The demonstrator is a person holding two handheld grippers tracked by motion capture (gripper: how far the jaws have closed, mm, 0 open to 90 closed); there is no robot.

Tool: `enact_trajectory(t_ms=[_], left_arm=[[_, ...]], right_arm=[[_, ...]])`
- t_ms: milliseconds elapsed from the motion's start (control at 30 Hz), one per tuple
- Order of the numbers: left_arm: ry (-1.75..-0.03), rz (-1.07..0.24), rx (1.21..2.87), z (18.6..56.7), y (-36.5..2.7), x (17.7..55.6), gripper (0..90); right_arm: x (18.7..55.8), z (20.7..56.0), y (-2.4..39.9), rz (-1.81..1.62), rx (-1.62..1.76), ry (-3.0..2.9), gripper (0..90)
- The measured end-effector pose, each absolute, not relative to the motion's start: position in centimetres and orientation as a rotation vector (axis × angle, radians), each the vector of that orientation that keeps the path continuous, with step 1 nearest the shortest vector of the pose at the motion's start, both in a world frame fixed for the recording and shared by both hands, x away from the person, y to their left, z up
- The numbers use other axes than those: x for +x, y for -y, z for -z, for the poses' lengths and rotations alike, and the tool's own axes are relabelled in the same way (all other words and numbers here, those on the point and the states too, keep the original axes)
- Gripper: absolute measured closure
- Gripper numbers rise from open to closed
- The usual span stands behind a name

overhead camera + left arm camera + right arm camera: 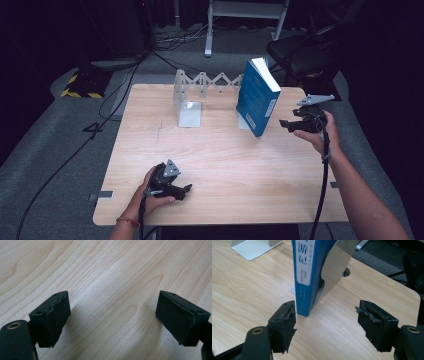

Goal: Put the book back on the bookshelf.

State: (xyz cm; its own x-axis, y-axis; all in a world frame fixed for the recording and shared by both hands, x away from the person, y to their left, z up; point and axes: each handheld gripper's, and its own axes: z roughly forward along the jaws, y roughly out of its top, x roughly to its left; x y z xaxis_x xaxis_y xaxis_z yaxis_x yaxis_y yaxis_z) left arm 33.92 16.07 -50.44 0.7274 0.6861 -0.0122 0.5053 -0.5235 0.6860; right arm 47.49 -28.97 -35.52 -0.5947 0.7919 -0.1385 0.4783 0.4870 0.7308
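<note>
Right gripper (325, 327) spread wide, empty, just short of upright blue paperback book (305, 277) leaning on silver metal bookend (337, 267).

A light wooden table (220, 165) stands on grey carpet (45, 150), an expanding metal book rack (200, 92) near its far edge. Black cables (107, 100) trail across the floor; a dark chair (300, 55) sits beyond.

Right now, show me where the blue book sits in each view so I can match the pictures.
High view: the blue book stands tilted at the table's far right, beside the right gripper.
Left gripper view: bare wooden tabletop between open jaws.
Right gripper view: the book's spine rises top centre, just beyond the open jaws.
Shared landmark: the metal bookend.
</note>
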Motion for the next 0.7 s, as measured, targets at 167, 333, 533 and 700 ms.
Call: enact_trajectory(t_ms=[167, 333, 533, 700], left_arm=[[-0.897, -0.337, 2.239, 50.4, -16.1, 33.9, 13.1], [-0.896, -0.343, 2.242, 50.4, -16.1, 33.9, 13.1], [-0.897, -0.342, 2.241, 50.4, -16.1, 33.9, 13.1], [-0.897, -0.343, 2.241, 50.4, -16.1, 33.9, 13.1]], right_arm=[[46.8, 37.3, 29.8, -0.892, 1.040, -2.302, 30.0], [46.3, 39.0, 30.5, -0.885, 1.023, -2.322, 29.2], [45.4, 41.2, 31.4, -0.869, 1.002, -2.360, 28.8], [44.3, 43.0, 32.2, -0.863, 0.993, -2.386, 28.3]])
